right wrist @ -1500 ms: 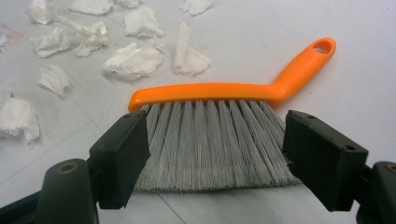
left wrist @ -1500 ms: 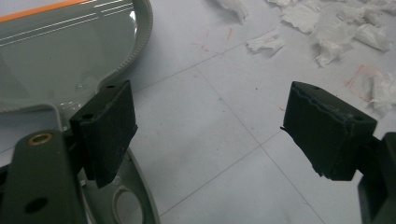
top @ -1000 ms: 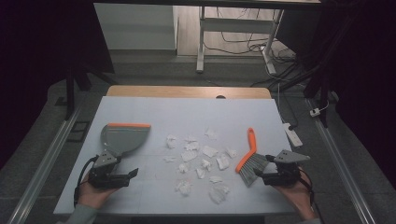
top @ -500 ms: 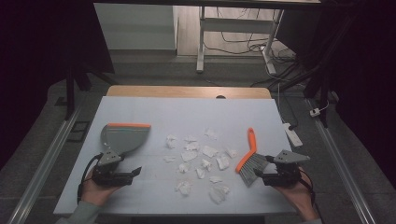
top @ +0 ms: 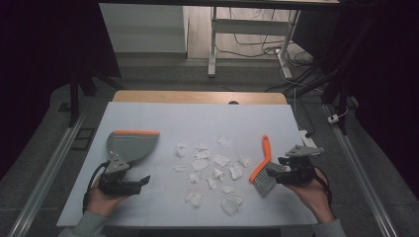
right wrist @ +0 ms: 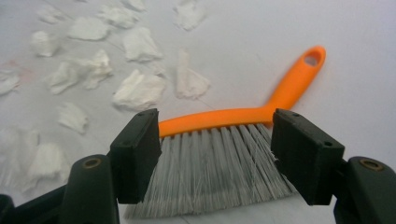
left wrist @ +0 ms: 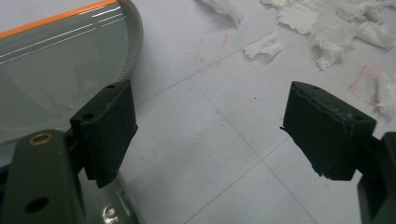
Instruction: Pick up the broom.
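Lying flat on the table (top: 148, 118) right of the paper scraps (top: 210, 168), the brush (right wrist: 219, 154) looks light, its bristles soft and its orange back stiff, so that back is the better hold. The right gripper (right wrist: 215, 154) has just been closing, jaws flanking the bristles without pinching. The left gripper (left wrist: 205, 135) stands spread beside the dustpan (left wrist: 56, 70).

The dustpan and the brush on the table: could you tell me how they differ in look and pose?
The dustpan is a broad grey scoop with an orange strip along its far edge; the brush is slim, with an orange handle and grey bristles. The dustpan lies at the left by the left gripper, whose open jaws hold nothing; the brush lies at the right, its bristles between the right gripper's jaws, which have just been closing. Both share grey and orange colouring and flank the paper scraps.
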Demonstrator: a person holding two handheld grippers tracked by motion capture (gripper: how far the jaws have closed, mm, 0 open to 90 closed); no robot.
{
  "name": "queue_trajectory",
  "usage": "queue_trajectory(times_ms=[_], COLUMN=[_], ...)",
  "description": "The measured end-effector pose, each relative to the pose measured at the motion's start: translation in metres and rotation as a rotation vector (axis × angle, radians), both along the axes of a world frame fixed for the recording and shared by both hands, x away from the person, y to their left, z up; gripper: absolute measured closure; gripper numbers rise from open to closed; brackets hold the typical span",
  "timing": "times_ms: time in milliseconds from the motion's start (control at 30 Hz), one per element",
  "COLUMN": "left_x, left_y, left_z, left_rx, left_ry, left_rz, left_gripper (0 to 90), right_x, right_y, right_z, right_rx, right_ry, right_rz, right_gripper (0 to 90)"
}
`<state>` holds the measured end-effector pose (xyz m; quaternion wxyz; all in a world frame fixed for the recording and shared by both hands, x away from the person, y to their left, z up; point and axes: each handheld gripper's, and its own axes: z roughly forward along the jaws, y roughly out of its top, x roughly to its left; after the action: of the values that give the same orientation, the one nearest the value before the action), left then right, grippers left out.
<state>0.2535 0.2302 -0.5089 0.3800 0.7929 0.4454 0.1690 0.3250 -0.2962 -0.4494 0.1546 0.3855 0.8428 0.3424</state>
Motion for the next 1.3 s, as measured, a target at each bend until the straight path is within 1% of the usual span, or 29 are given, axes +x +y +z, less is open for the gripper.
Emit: queue_trajectory(times_ms=[67, 100, 133, 167, 233, 267, 400, 433, 500, 533, 700, 833, 867, 900, 933, 1000, 1033, 1133, 1167, 1233, 1267, 1300], left_x=[0.0, 0.0, 0.0, -0.001, -0.002, -0.002, -0.002, -0.002, -0.002, -0.003, -0.003, -0.003, -0.003, -0.003, -0.003, -0.003, -0.003, -0.003, -0.003, -0.003, -0.003, -0.003], left_y=[-0.002, -0.002, -0.003, -0.003, -0.004, -0.004, -0.003, -0.003, -0.002, -0.002, -0.002, -0.003, -0.003, -0.003, -0.002, -0.002, -0.002, -0.003, -0.003, -0.004, -0.004, -0.004], left_z=[0.0, -0.001, -0.001, -0.001, -0.001, -0.001, -0.002, -0.002, -0.002, -0.002, -0.002, -0.003, -0.003, -0.003, -0.003, -0.003, -0.003, -0.004, -0.004, -0.004, -0.004, -0.004], left_rx=[0.004, 0.007, 0.01, 0.009, 0.014, 0.019, 0.012, 0.012, 0.01, 0.009, 0.005, 0.01, 0.011, 0.011, 0.009, 0.008, 0.008, 0.01, 0.012, 0.014, 0.014, 0.014], left_ry=[0.001, 0.001, 0.001, 0.0, -0.003, -0.006, -0.005, -0.003, -0.003, -0.004, -0.005, -0.001, -0.001, -0.001, -0.002, -0.002, -0.001, 0.001, 0.001, 0.002, 0.002, 0.002], left_rz=[-0.007, -0.007, -0.009, -0.011, -0.013, -0.013, -0.007, -0.008, -0.007, -0.008, -0.012, -0.014, -0.013, -0.013, -0.013, -0.012, -0.012, -0.017, -0.018, -0.021, -0.021, -0.021], left_gripper=[18.3, 18.4, 18.4, 18.4, 18.5, 18.6, 18.7, 18.7, 18.7, 18.7, 18.8, 18.8, 18.8, 18.8, 18.8, 18.8, 18.8, 18.8, 18.8, 18.8, 18.8, 18.8], right_x=[0.009, 0.017, 0.021, 0.021, 0.03, 0.034, 0.05, 0.053, 0.059, 0.061, 0.072, 0.082, 0.084, 0.087, 0.087, 0.091, 0.092, 0.098, 0.098, 0.101, 0.102, 0.106], right_y=[0.006, 0.011, 0.014, 0.014, 0.019, 0.022, 0.033, 0.035, 0.038, 0.039, 0.045, 0.045, 0.044, 0.044, 0.044, 0.043, 0.042, 0.039, 0.039, 0.039, 0.039, 0.04], right_z=[0.001, 0.002, 0.004, 0.004, 0.006, 0.008, 0.013, 0.013, 0.014, 0.014, 0.014, 0.007, 0.004, -0.001, -0.001, -0.005, -0.007, -0.014, -0.014, -0.019, -0.02, -0.025], right_rx=[-0.031, -0.052, -0.062, -0.062, -0.082, -0.09, -0.136, -0.144, -0.136, -0.139, -0.169, -0.201, -0.216, -0.244, -0.244, -0.266, -0.269, -0.272, -0.272, -0.283, -0.29, -0.297], right_ry=[0.029, 0.059, 0.07, 0.07, 0.094, 0.102, 0.143, 0.161, 0.193, 0.208, 0.259, 0.315, 0.327, 0.347, 0.347, 0.363, 0.367, 0.401, 0.401, 0.419, 0.42, 0.43], right_rz=[-0.001, -0.009, -0.013, -0.013, -0.024, -0.034, -0.081, -0.097, -0.108, -0.117, -0.168, -0.221, -0.232, -0.252, -0.252, -0.281, -0.295, -0.332, -0.332, -0.351, -0.355, -0.375], right_gripper=[32.8, 32.5, 32.5, 32.5, 32.2, 32.2, 32.2, 32.2, 32.5, 32.5, 32.5, 32.5, 32.5, 32.5, 32.5, 32.4, 32.4, 33.0, 33.0, 33.4, 34.1, 35.4])
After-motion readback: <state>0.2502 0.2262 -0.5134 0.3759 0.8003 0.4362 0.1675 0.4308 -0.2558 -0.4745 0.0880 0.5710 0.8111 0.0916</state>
